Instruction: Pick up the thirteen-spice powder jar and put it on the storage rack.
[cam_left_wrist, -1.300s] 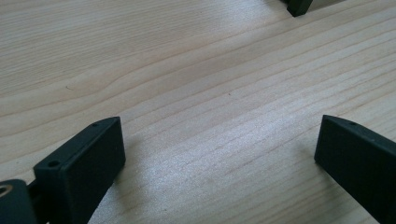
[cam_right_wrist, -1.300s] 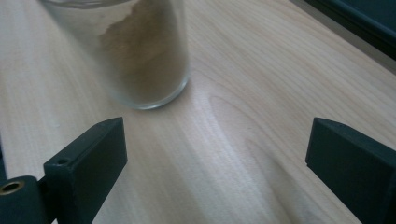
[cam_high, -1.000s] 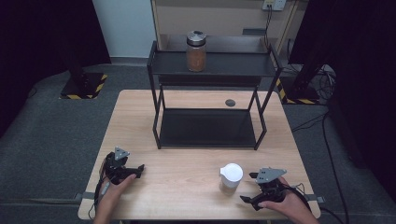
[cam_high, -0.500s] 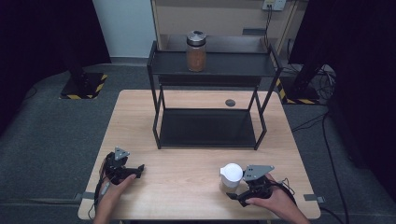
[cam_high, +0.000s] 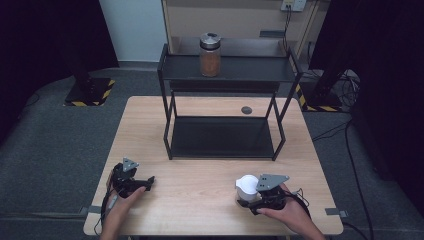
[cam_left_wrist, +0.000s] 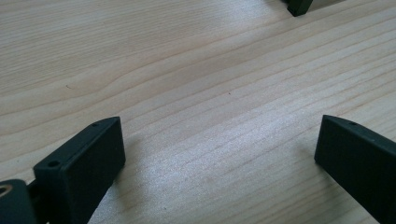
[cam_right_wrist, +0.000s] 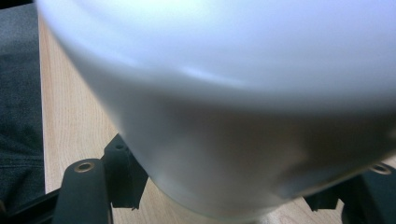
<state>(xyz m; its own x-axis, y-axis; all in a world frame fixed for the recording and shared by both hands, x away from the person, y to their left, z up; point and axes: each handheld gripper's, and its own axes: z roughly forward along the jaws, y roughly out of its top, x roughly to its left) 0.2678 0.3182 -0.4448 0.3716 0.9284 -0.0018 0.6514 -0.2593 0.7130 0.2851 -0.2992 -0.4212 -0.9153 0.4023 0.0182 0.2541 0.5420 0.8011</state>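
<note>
Moved in leftward, right gripper (cam_high: 248, 199) now pinches upright white cup (cam_high: 246, 186), mouth up.

Both grippers are black. The left gripper (cam_high: 142, 183) and right gripper (cam_high: 246, 202) each carry a grey three-cornered plate on top. The jaws are blocky, with small screw holes.

cup (cam_high: 245, 186): white, plain
table (cam_high: 210, 200): pale wood, fine grain lines
rack (cam_high: 225, 75): black
jar (cam_high: 210, 55) on the rack: brown-orange contents, grey lid
floor blocks (cam_high: 90, 95) left of the rack: yellow-black stripes
</note>
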